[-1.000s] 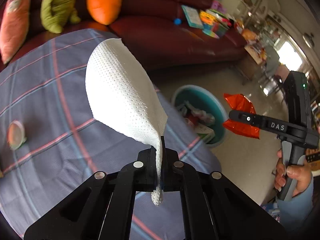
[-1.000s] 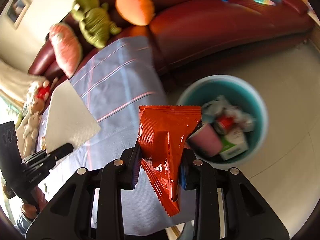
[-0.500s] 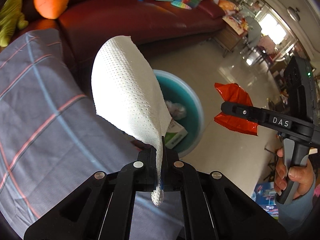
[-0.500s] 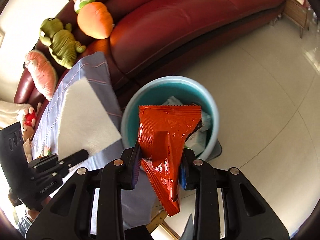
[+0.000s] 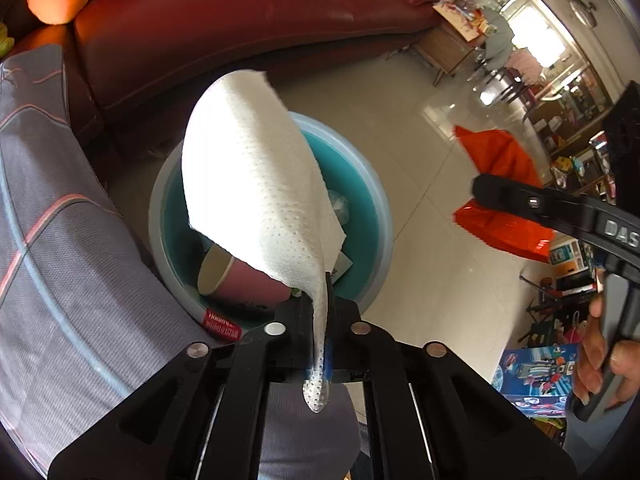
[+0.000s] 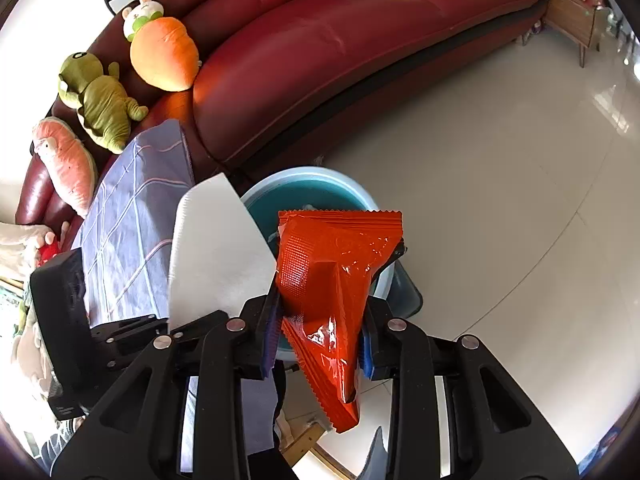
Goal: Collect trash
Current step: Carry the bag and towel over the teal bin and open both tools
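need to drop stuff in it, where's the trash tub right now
The teal tub sits on the floor between the cloth-covered table and the red sofa, centre of the left wrist view, behind the paper towel.

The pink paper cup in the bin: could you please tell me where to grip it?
Probably pinch the rim wall of the pink paper cup, coming from above: it lies on its side in the teal bin, open mouth exposed toward the left.
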Action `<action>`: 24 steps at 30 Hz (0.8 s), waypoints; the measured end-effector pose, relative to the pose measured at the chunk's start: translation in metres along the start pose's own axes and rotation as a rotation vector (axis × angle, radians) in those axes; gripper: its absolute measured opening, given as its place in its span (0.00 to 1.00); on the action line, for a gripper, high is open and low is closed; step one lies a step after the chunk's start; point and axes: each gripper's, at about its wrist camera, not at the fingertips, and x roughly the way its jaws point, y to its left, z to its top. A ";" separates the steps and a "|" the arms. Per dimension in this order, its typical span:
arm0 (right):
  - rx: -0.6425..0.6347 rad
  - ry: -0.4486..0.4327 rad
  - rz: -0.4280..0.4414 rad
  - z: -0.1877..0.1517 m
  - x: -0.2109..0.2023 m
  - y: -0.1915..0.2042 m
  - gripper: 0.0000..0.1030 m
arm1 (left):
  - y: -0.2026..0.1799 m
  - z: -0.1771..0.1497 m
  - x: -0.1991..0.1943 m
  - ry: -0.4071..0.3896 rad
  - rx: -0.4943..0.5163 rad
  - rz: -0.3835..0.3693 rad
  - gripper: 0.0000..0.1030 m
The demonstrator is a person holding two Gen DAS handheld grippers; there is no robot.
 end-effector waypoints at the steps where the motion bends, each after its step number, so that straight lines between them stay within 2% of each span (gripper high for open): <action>1: 0.002 0.000 -0.001 0.000 -0.001 -0.001 0.29 | 0.003 -0.001 0.000 0.003 -0.005 0.006 0.26; 3: 0.003 0.001 -0.006 0.001 0.000 -0.002 0.29 | 0.008 -0.002 -0.002 -0.013 -0.018 0.030 0.73; 5: 0.001 0.007 -0.008 0.002 0.004 0.000 0.29 | 0.014 -0.006 -0.011 -0.063 -0.031 0.068 0.84; 10: -0.008 0.024 -0.005 0.004 0.014 0.007 0.30 | 0.030 -0.010 -0.022 -0.083 -0.074 0.076 0.85; 14: -0.026 0.032 0.002 0.006 0.020 0.014 0.30 | 0.038 -0.018 -0.033 -0.100 -0.082 0.097 0.89; 24: -0.075 0.064 0.018 0.013 0.039 0.041 0.33 | 0.049 -0.031 -0.059 -0.131 -0.087 0.142 0.92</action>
